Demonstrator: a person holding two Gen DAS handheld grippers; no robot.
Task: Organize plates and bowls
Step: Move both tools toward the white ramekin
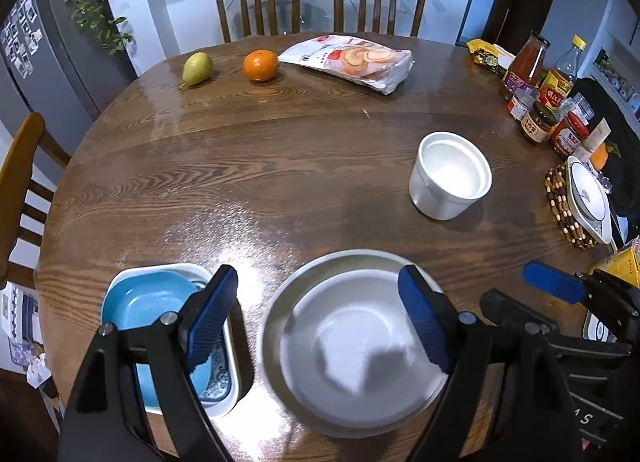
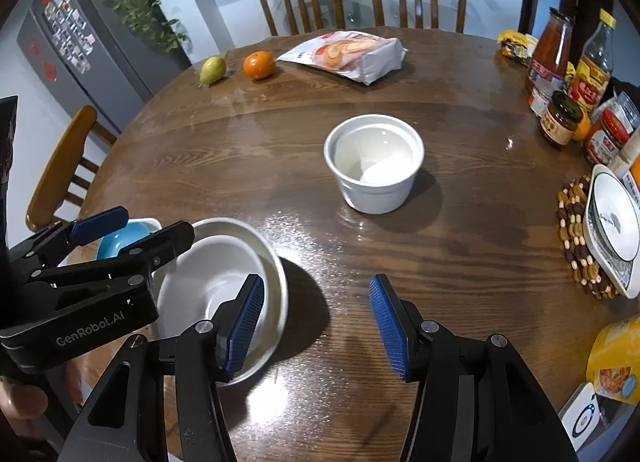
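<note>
The left tool (image 1: pixel 316 314) is hanging wide open over the near edge of the round wooden desk (image 1: pixel 248 182), gripping nothing; one finger is crossing the white bowls (image 1: pixel 352 342), which are sitting nested beneath it. To their left, a blue dish (image 1: pixel 148 302) is lying inside a white rectangular dish (image 1: pixel 230 362). The right tool (image 2: pixel 316 322) is hovering half open and empty above bare wood, just right of those bowls. A white ramekin (image 2: pixel 374 162) is standing apart toward the middle, and a patterned plate (image 2: pixel 612 222) is resting on a beaded trivet (image 2: pixel 576 238) at the right edge.
</note>
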